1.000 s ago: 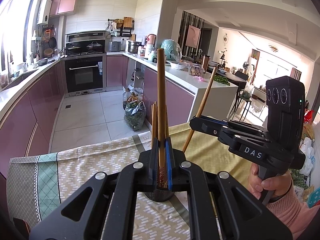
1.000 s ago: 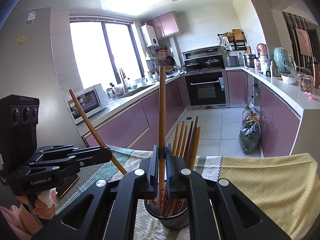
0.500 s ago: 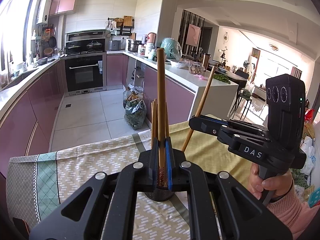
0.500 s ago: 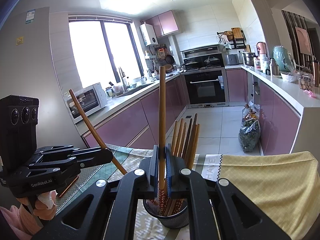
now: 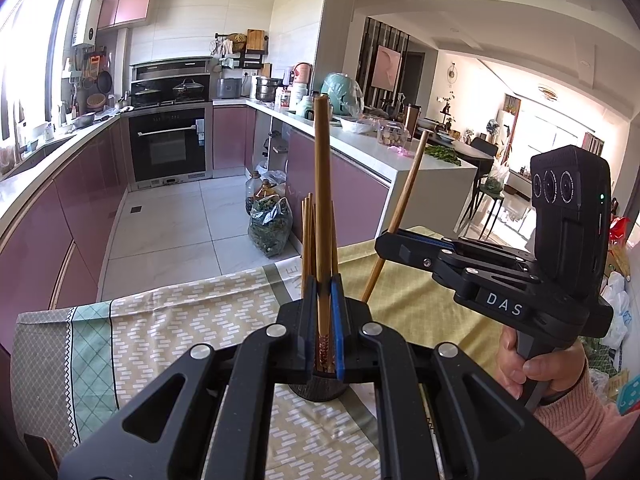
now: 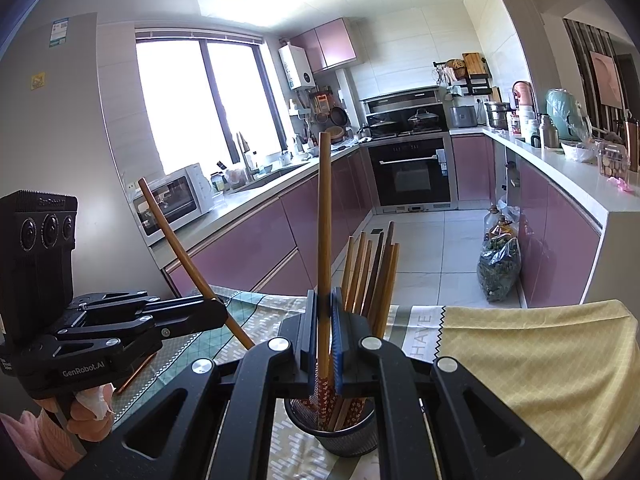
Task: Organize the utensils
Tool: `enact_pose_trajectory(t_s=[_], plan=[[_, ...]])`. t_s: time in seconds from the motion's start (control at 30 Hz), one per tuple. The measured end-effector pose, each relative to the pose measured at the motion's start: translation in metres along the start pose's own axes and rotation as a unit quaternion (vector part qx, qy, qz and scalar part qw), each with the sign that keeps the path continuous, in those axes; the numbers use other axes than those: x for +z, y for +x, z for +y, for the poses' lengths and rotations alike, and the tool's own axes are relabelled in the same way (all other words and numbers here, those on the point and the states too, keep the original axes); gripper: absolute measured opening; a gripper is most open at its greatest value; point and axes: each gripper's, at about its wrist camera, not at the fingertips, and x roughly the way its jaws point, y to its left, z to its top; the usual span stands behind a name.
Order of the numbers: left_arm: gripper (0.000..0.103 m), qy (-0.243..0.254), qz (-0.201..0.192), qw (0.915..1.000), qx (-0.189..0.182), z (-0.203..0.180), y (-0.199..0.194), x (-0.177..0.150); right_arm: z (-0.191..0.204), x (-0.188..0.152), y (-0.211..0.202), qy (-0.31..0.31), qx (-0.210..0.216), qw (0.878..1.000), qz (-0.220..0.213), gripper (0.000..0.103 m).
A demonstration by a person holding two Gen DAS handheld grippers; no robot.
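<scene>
Wooden chopsticks are what both of our tools carry right now. Our left gripper [image 5: 323,332] has its blue pads pressed together on one upright chopstick [image 5: 322,208], and our right gripper [image 6: 323,340] pinches a second chopstick [image 6: 323,240] the same way, patterned tip pointing down. Each tool shows in the other's camera — the right gripper [image 5: 404,248] reaches in from the side in the left view, its stick tilted, and the left gripper [image 6: 208,312] appears the same way in the right view.

Set against the frames from a second ago, very little has changed: both sticks stay clamped, and the right one has eased only slightly lower over the black mesh holder [image 6: 340,436]. Its tip now appears to sit at or just inside the rim, among the chopsticks already standing there [image 6: 372,276]. From the left wrist view the holder [image 5: 318,390] is mostly hidden beneath the pads, so we cannot tell how deep our left stick reaches.

We judge this to be the insertion step, nearly complete for the right side. The holder stands on the patterned tablecloth [image 5: 160,320], close to the table's far edge. Loosening the pads should let each stick drop in — though the crowded bundle could deflect a tip.
</scene>
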Motion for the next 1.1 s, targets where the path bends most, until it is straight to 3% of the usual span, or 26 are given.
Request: enact_pose_trajectory(t_s=[1.1], plan=[[0.007, -0.002, 0.012, 0.9999, 0.006, 0.002, 0.001, -0.012, -0.002, -0.016, 0.002, 0.003, -0.003, 1.000, 0.008, 0.006]])
